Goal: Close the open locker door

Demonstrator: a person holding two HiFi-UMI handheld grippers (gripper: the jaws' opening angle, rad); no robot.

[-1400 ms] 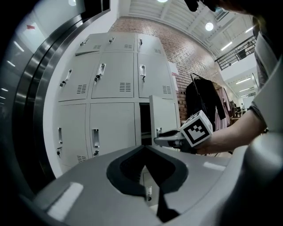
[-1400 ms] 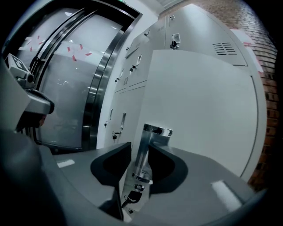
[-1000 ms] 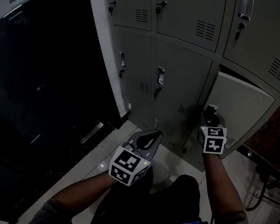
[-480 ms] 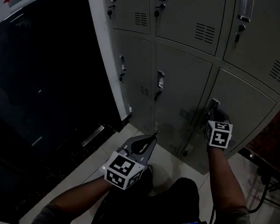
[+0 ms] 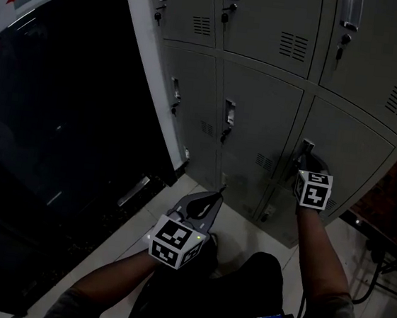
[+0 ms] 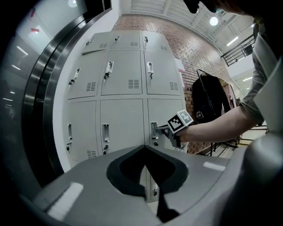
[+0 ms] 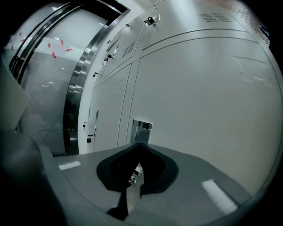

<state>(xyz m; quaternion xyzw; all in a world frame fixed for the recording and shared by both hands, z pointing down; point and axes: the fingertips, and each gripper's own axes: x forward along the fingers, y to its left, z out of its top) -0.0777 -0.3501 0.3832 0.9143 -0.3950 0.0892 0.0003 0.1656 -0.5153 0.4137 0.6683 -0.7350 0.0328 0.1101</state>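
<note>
**lockerfan:** Since the locker door (image 5: pixel 356 148) already looks flush with the other lockers (image 5: pixel 270 27) in the head view, where does it sit from the right gripper (image 5: pixel 303 158)?

**gripnerd:** Dead ahead, basically 12 o'clock from the tips. It's the door in the right-hand column, and the right gripper is right up at its handle (image 7: pixel 142 129), which sits on the door's left edge. In the right gripper view the handle is just past the tips, and I can't tell if they touch it. The rest of the panel spreads off toward 2 o'clock.

**lockerfan:** Fingers open or what?

**gripnerd:** Together on both. The right ones meet at the tips with nothing pinched between them, so it's a nose-push, not a grab. The left gripper (image 5: pixel 216 194) is closed and empty too, hanging back at about 8 o'clock from the handle, well apart. The right hand is clearly the nearer one.

**lockerfan:** And orientation?

**gripnerd:** The door stands upright, long axis running 12 to 6, face pointing back out at the person. The handle is a narrow upright strip on the same axis. My guess is that if anything's left, it's a straight push toward 12 on the handle edge so it latches, no sideways move.
</note>
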